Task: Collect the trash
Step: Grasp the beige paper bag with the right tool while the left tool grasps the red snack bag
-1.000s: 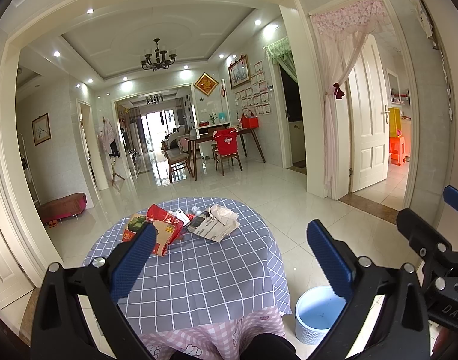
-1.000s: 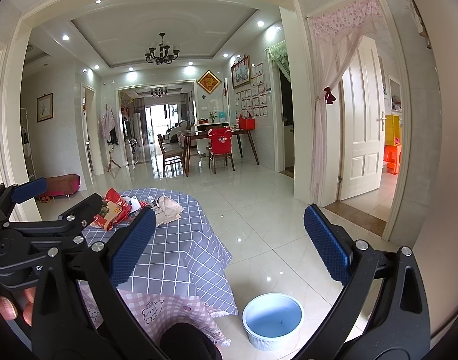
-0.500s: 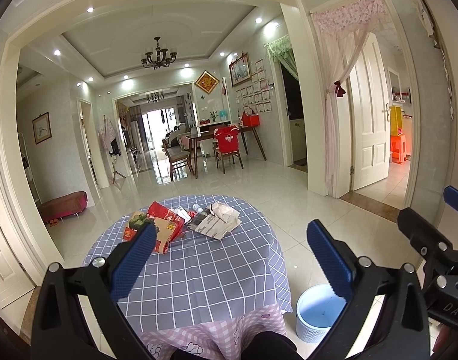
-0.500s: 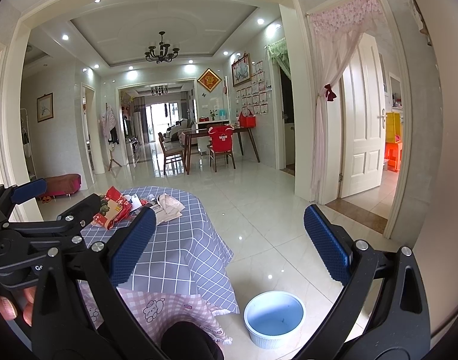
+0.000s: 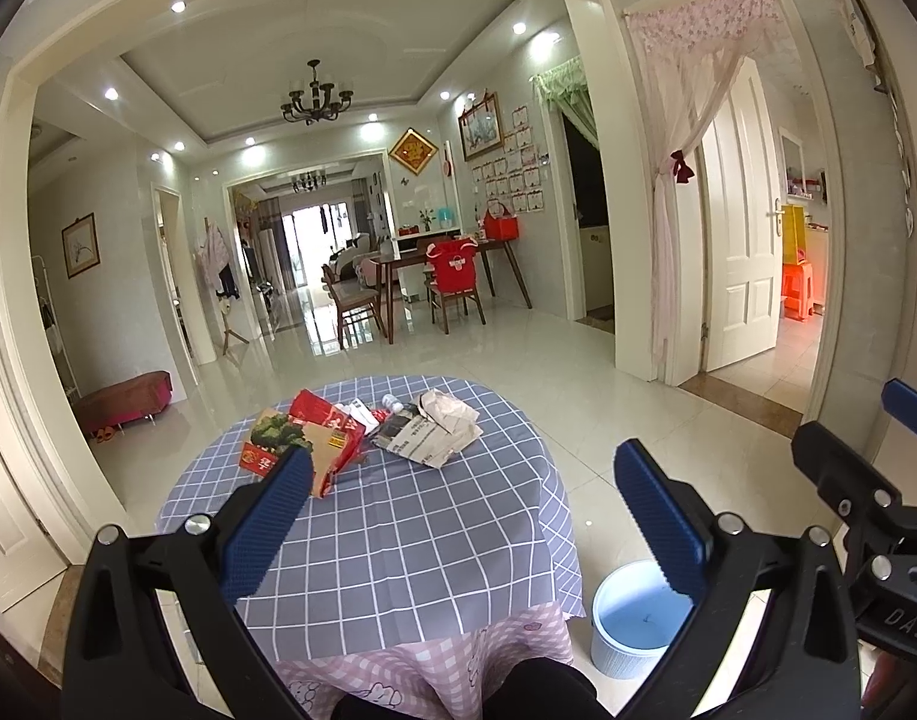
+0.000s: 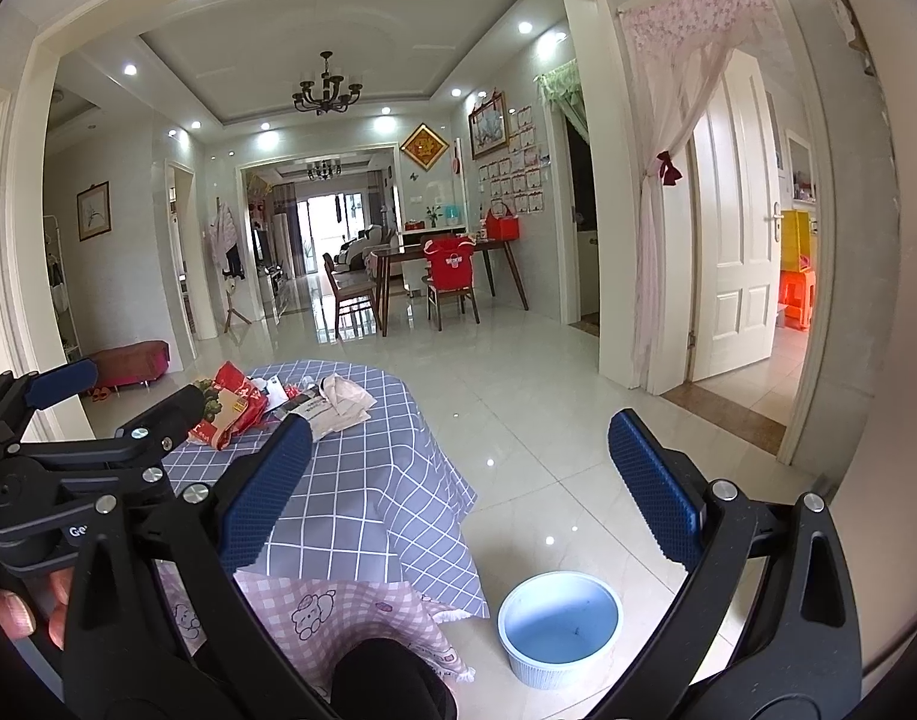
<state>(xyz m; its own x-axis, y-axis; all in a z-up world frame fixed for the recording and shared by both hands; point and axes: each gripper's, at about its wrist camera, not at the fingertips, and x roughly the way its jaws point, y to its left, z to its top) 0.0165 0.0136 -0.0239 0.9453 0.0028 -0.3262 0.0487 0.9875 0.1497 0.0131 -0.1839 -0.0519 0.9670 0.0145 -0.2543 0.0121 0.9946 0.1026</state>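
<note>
Left wrist view: both grippers' fingers (image 5: 266, 528) spread wide, holding nothing.

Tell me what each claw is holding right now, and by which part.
Nothing is held. The left claw and the right claw are both open and empty, short of the trash pile on the table.
</note>
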